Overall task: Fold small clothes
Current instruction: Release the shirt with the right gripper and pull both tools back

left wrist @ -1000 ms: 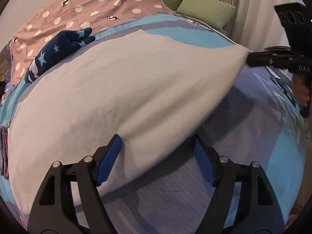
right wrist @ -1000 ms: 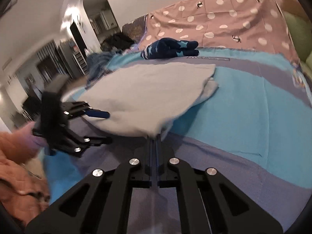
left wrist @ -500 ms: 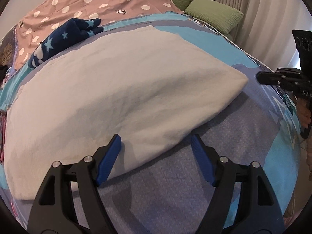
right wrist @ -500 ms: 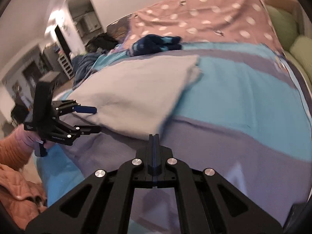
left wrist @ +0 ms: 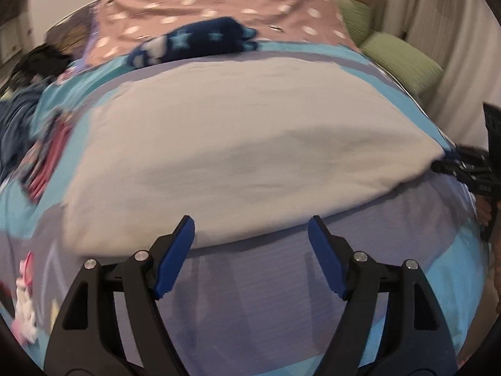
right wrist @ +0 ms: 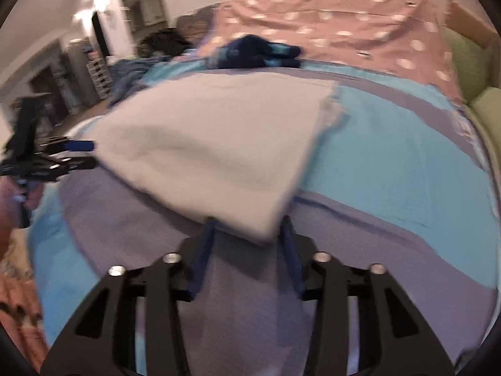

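Left claw point(left wrist: 250, 241) black, blue pads, silver screws, right claw point(right wrist: 249, 233) likewise, orange sleeve point(right wrist: 18, 310)

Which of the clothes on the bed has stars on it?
The dark blue garment lying at the far side by the spotted pink cover. The big white garment in front is plain.

The white cloth point(left wrist: 250, 156) fills the middle of the bed point(left wrist: 266, 297). Bare bedspread lies at six o'clock, open between and under the fingers of the left gripper point(left wrist: 250, 250). In the right wrist view, a wide clear stretch of bed runs from two to four o'clock, as far as the green cushions point(right wrist: 482, 109). The navy star-patterned garment point(left wrist: 200, 44) lies at twelve o'clock beyond the cloth, just apart from its far edge, with the dotted pink cover point(left wrist: 238, 3) behind. Pink clothes point(left wrist: 47, 156) crowd nine o'clock in the left wrist view. The right gripper point(right wrist: 247, 228), its jaws just opened, has the cloth's near corner between its fingers.
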Available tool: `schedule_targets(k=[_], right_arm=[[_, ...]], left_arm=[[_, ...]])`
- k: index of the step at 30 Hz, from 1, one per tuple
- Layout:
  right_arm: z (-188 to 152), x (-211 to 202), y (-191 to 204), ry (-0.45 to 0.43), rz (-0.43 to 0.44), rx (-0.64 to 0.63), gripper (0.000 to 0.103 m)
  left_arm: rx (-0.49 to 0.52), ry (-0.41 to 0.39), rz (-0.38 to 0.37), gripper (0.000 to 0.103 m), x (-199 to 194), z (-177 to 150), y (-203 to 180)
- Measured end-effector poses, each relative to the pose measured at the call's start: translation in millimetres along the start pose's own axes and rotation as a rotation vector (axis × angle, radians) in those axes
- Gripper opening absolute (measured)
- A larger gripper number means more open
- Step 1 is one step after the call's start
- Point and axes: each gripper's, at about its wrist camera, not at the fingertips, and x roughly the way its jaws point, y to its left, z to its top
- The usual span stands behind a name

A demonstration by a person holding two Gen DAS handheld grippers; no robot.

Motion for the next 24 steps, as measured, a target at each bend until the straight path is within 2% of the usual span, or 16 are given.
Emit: schedule_targets(k=[1, 2, 3, 5, 7, 8, 9, 13, 15, 17, 19, 21, 24], right_arm=[[3, -1, 4, -0.005, 0.039, -0.011, 0.016], [5, -3, 4, -0.012, 0.065, -0.019, 0.004], [6, -1, -3, 0.001, 0.064, -0.011, 0.004], [2, 8, -28, 0.067, -0.002, 0.072, 0.004], [-8, 4, -54, 0.077, 0.067, 0.195, 0.004], [-13, -3, -57, 0.077, 0.054, 0.22, 0.0], [-17, -9, -54, 0.085, -0.032, 0.2, 0.0], [-24, -26, -47, 0.099, -0.131, 0.237, 0.0], [-21, -30, -37, 0.098, -0.179, 0.24, 0.003], [-10, -31, -17, 0.081, -0.203, 0.218, 0.003], [4, -26, 5, 0.058, -0.196, 0.175, 0.007], [20, -17, 35, 0.042, -0.183, 0.114, 0.02], [45, 6, 85, 0.035, -0.147, -0.01, 0.029]], left_arm=[[-0.027, -0.011, 0.01, 0.077, -5, -2, 11], [-0.058, -0.023, 0.022, 0.077, -10, -5, 24], [-0.09, -0.035, 0.036, 0.077, -16, -9, 38], [-0.145, -0.049, 0.065, 0.077, -25, -17, 63], [-0.195, -0.061, 0.097, 0.077, -34, -27, 88], [-0.22, -0.065, 0.115, 0.077, -37, -33, 100], [-0.244, -0.067, 0.13, 0.077, -40, -37, 112], [-0.352, -0.082, 0.147, 0.075, -50, -55, 156], [-0.374, -0.104, 0.128, 0.074, -55, -61, 168], [-0.372, -0.126, 0.089, 0.065, -57, -63, 172], [-0.376, -0.13, 0.04, 0.047, -53, -66, 174], [-0.384, -0.128, -0.012, 0.037, -47, -67, 175], [-0.358, -0.131, -0.058, 0.037, -36, -64, 174]])
